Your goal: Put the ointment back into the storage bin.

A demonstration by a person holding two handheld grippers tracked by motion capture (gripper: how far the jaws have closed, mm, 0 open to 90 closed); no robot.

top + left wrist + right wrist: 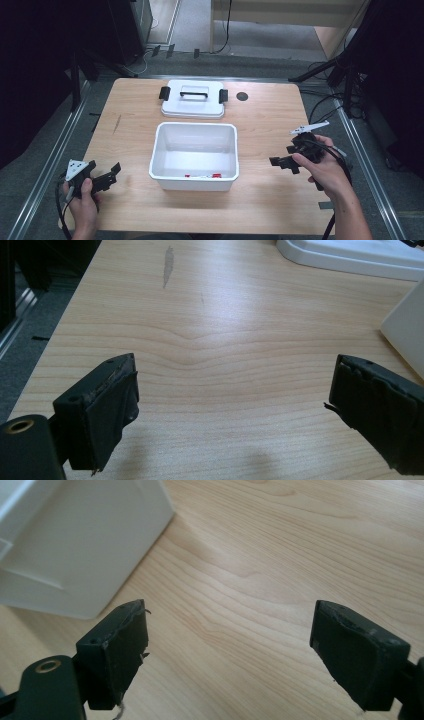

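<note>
A white open box (194, 155) stands in the middle of the wooden table (260, 125), with small red and white pieces (210, 175) lying at its near wall. Its white lid (193, 98) with a black handle and clips lies flat behind it. My left gripper (112, 173) is open near the table's front left, with bare wood between its fingers (107, 405). My right gripper (281, 162) is open to the right of the box, nothing between its fingers (120, 645). The box's outer wall (85, 550) shows at the upper left of the right gripper view.
A small dark round spot (242, 96) sits on the table right of the lid. A grey scuff (168, 265) marks the wood at the left. Metal rails (50, 165) run along both table sides. Cables and stand legs lie on the floor at the right.
</note>
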